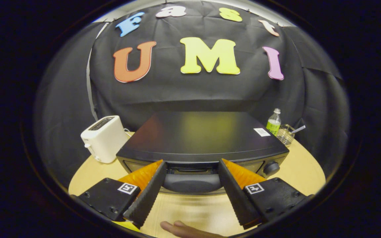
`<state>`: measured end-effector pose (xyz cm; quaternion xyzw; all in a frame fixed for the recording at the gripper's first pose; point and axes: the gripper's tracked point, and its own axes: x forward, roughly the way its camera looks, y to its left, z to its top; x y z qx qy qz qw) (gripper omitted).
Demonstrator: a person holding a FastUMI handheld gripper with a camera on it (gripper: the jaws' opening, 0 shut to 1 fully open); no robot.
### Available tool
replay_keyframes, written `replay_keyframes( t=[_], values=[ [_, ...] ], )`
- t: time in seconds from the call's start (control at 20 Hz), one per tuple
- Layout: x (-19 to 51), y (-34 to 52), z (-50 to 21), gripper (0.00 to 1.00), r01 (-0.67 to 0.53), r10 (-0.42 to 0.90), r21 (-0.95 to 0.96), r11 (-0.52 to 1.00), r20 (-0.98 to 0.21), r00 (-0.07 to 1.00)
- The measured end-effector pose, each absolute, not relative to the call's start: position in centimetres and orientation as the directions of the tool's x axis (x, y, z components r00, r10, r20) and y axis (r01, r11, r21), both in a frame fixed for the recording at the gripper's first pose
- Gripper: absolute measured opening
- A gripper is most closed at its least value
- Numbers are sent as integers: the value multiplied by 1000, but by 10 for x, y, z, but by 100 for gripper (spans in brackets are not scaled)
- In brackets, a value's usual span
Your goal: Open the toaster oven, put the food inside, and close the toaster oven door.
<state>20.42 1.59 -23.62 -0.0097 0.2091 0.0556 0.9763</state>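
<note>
— Jaws first: how do they stand?

— Spread wide and holding nothing. The gripper (192,172) has its two ribbed fingers (147,195) splayed apart, and the door handle (192,182) of the toaster oven (203,138) sits in the gap between them, right at the tips.

— So the handle is dead ahead?

— Yes, straight ahead and centred. It is a dark rounded bar whose long axis runs crosswise, from one finger to the other, along the top edge of the door. The fingers flank its ends rather than lying above and below it.

— Touching it?

— I can't tell; the tips look level with the front of the oven, very near or just at the handle. The door itself appears closed.

— And the food?

— I can't pick it out. On the wooden table (303,172) I see a white toaster (104,138) off to the left of the oven, and a bottle (274,123) with a small wire basket (286,134) behind its right corner. A person's hand (185,229) rests on the table below the fingers.

— Judgement on the next move?

— Opening comes first, I think: catch that bar and draw it down and outward.
</note>
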Motion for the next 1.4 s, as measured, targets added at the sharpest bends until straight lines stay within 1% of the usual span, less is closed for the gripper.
replay_keyframes(
  t=[0.25, 0.45, 0.7, 1.0, 1.25, 1.4],
  values=[
    [188, 16, -239, 100, -96, 92, 8, 995, -387, 918],
    [172, 15, -245, 100, -114, 110, 13, 993, -374, 921],
    [144, 10, -261, 100, -132, 125, 10, 991, -401, 908],
    [116, 6, -284, 100, -115, 98, -20, 993, -385, 918],
    [100, 4, -303, 100, -119, 104, -22, 993, -352, 930],
    [88, -4, -323, 100, -107, 103, 12, 994, -385, 917]
  ],
)
